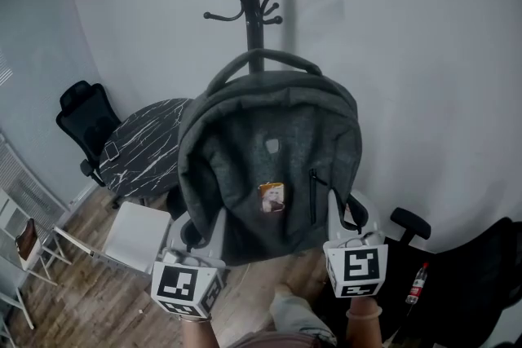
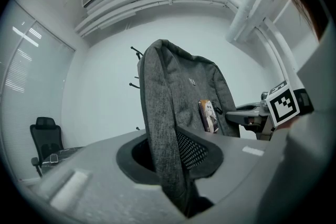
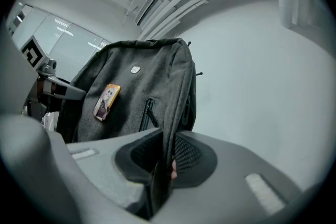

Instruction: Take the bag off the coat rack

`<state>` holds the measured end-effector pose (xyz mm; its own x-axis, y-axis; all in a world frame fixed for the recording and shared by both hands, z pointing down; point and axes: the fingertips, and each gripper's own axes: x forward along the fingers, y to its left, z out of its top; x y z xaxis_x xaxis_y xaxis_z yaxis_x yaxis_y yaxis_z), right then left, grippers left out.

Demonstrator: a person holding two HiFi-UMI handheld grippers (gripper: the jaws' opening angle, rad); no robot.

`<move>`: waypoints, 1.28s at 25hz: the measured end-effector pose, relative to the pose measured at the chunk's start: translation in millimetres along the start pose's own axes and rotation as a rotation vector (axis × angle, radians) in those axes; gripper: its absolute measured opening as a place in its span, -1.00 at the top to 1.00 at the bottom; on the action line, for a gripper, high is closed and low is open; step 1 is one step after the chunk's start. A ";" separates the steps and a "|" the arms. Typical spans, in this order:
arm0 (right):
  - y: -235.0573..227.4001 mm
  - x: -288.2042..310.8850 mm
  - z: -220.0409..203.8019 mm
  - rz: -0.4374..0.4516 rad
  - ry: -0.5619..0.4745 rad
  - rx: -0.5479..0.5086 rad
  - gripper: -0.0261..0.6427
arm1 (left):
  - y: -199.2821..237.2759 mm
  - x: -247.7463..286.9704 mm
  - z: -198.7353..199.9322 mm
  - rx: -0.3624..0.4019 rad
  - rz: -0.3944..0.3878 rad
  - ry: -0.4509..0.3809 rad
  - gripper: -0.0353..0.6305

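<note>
Centrally, a grey bag (image 1: 269, 159) fills the head view, held up in front of a black rack (image 1: 254, 4) — whether its top handle hangs on a hook cannot be told. Left gripper (image 1: 194, 239), lower left: fingers (image 2: 241, 160) narrow, pinching the bag's left edge. Right gripper (image 1: 347, 218), lower right: fingers narrow, clamped on its right edge. A dark desk (image 1: 147, 147) and a chair (image 1: 86, 122) stand at middle left.
</note>
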<state>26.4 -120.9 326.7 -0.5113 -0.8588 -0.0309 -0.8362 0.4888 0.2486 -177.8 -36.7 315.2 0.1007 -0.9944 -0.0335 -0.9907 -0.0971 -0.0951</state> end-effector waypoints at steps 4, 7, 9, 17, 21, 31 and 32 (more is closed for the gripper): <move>-0.1 -16.2 0.6 -0.005 -0.009 -0.003 0.79 | -8.9 -12.0 2.7 0.003 0.001 -0.008 0.64; 0.0 -26.6 0.2 -0.008 -0.014 -0.003 0.79 | -14.5 -20.0 0.4 0.004 -0.002 -0.015 0.64; -0.8 -25.5 -0.1 -0.008 -0.014 -0.003 0.79 | -14.0 -17.9 1.6 0.002 0.001 -0.015 0.64; -6.9 -52.8 -0.8 -0.030 -0.022 0.001 0.79 | -32.9 -31.7 2.2 0.002 -0.020 -0.024 0.64; -13.8 -77.5 -6.6 -0.044 -0.028 0.000 0.79 | -52.5 -43.3 -0.7 0.013 -0.036 -0.035 0.64; -20.2 -97.9 -4.7 -0.068 -0.039 -0.012 0.79 | -67.4 -50.2 1.8 -0.003 -0.053 -0.045 0.64; -19.9 -99.0 -3.8 -0.069 -0.040 -0.012 0.79 | -67.5 -50.9 0.9 -0.002 -0.057 -0.046 0.64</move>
<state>94.4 -46.2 328.5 -0.4598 -0.8838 -0.0867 -0.8676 0.4263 0.2560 -116.0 20.5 322.4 0.1605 -0.9843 -0.0738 -0.9835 -0.1531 -0.0963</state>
